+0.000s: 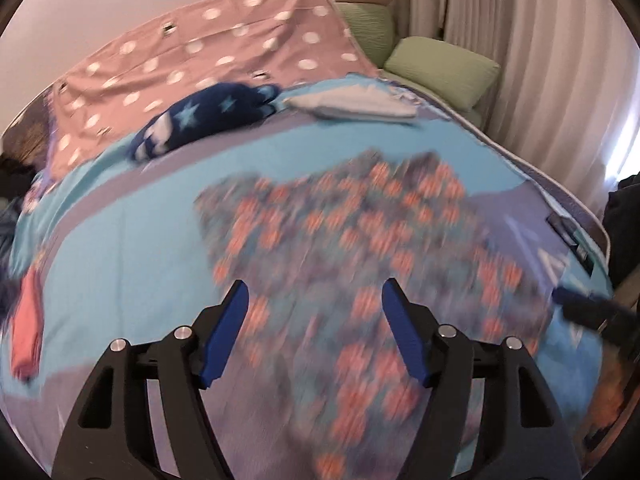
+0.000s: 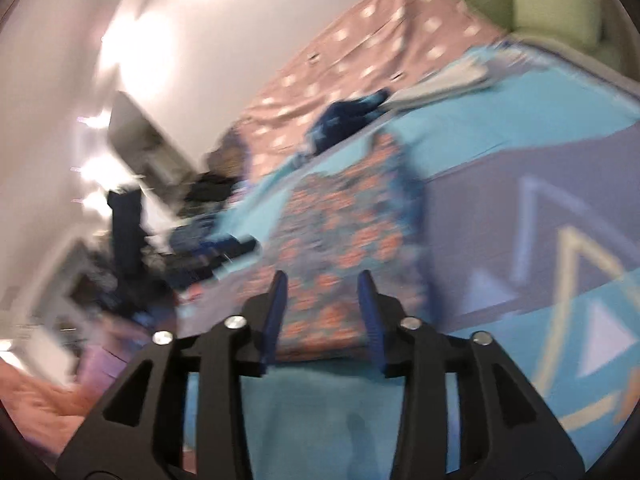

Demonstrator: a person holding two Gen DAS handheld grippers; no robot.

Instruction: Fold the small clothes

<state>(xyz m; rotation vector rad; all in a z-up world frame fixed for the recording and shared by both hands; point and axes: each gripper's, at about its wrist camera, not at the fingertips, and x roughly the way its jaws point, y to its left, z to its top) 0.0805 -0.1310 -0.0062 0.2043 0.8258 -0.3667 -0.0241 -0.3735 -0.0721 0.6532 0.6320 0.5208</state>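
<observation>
Your left gripper (image 1: 316,292) has its two blue fingers (image 1: 224,332) spread wide apart, and nothing is between them. It hangs over the flowery cloth (image 1: 360,264). Your right gripper (image 2: 322,284) has its fingers apart too, with nothing in them, at the near edge of the same flowery cloth (image 2: 344,232).

The flowery cloth is soft and thin. It is gray-purple with lots of little orange blobs. It lies spread out flat in the middle of the bed cover (image 1: 120,256). Its far edge looks wavy, but the pictures are blurry, so the shape is hard to tell.

The bed cover is smooth, light blue and purple, with triangle shapes (image 2: 576,280). At 11 o'clock from the cloth sits a fuzzy dark blue thing with stars (image 1: 208,120). At 12 o'clock lies a flat, folded pale cloth (image 1: 352,106). Behind them is a pink sheet with white dots (image 1: 208,52). At 1 o'clock are puffy green pillows (image 1: 440,68). At 9 o'clock, by the bed's edge, lies something pink-red (image 1: 26,332).
</observation>
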